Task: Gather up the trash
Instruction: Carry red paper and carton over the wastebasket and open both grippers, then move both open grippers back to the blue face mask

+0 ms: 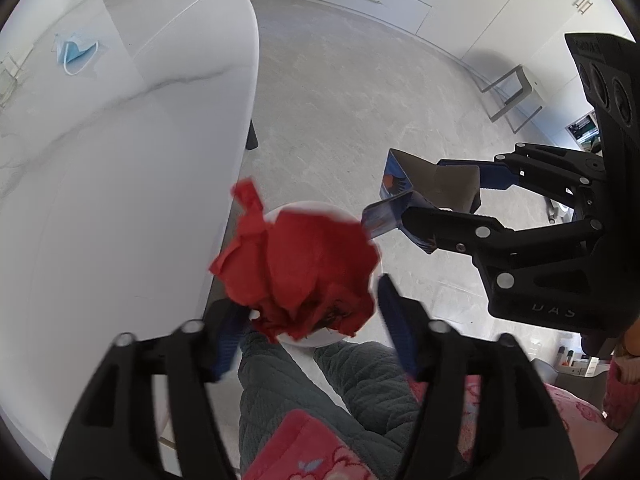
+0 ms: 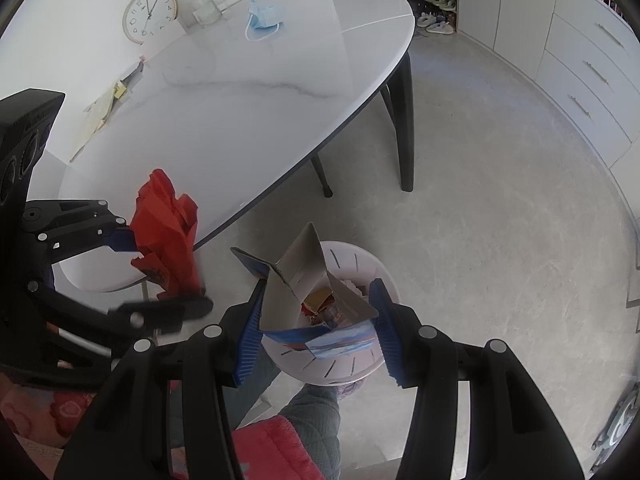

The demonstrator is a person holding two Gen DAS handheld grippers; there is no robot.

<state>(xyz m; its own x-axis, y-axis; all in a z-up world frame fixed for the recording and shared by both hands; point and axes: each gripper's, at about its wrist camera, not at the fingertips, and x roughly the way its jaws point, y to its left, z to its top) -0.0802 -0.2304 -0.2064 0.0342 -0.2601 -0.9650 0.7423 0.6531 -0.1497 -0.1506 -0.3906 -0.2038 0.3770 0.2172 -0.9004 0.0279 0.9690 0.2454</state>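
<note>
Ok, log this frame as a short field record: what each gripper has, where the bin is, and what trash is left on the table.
left gripper: red crumpled paper between its fingers, above the bin; grip state unclear
right gripper: shut on opened blue cardboard box, over the bin
bin: white slotted wastebasket on the floor beside the table, already holding wrappers
table: blue face mask left on it

Bright even daylight, soft glare on the white tabletop (image 2: 248,120), strong fisheye bending, dark vignetted corners, motion-blurred red paper (image 1: 304,276).
</note>
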